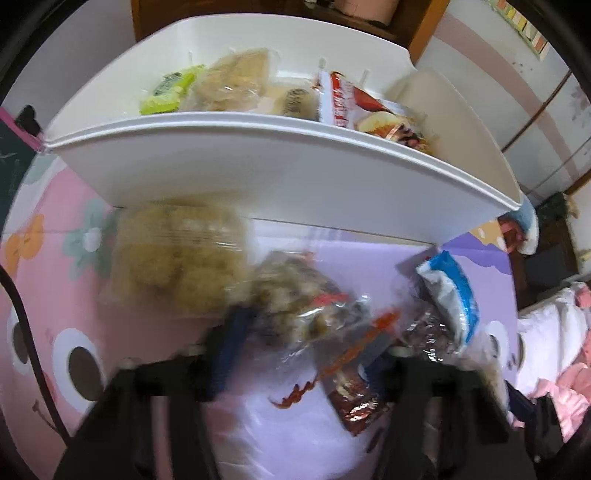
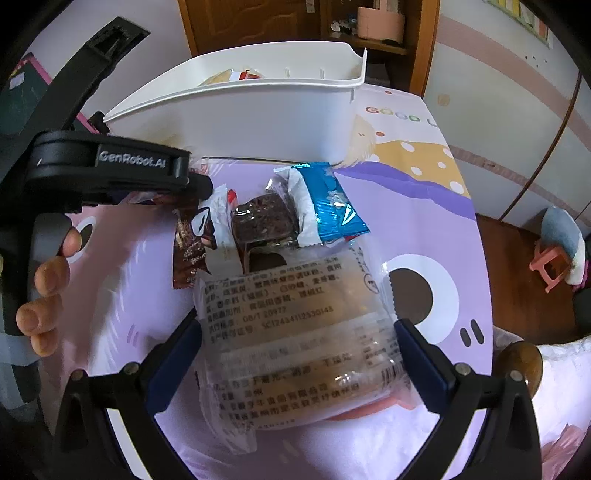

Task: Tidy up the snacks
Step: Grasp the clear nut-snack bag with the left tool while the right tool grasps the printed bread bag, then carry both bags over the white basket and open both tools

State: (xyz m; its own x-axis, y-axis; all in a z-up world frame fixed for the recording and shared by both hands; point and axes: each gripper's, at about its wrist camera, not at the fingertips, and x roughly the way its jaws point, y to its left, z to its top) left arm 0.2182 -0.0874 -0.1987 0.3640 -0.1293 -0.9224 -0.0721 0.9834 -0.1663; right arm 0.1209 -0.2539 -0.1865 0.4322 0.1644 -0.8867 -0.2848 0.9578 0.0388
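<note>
A white bin (image 1: 258,162) stands on the table and holds several snack packs. It also shows in the right wrist view (image 2: 258,110). My left gripper (image 1: 295,343) is shut on a clear packet of brown pastry (image 1: 299,306), held just in front of the bin. My right gripper (image 2: 299,339) is shut on a clear wrapped cake with printed text (image 2: 295,332), low over the table. A brownie pack (image 2: 266,221), a blue-and-white packet (image 2: 328,206) and a brown packet (image 2: 190,243) lie between my right gripper and the bin.
A clear bag of pale puffs (image 1: 173,254) lies left of the held packet. The table has a pink and purple cartoon cover (image 2: 424,236). A wooden cabinet (image 2: 258,22) stands behind the bin. A pink stool (image 2: 550,262) is on the floor to the right.
</note>
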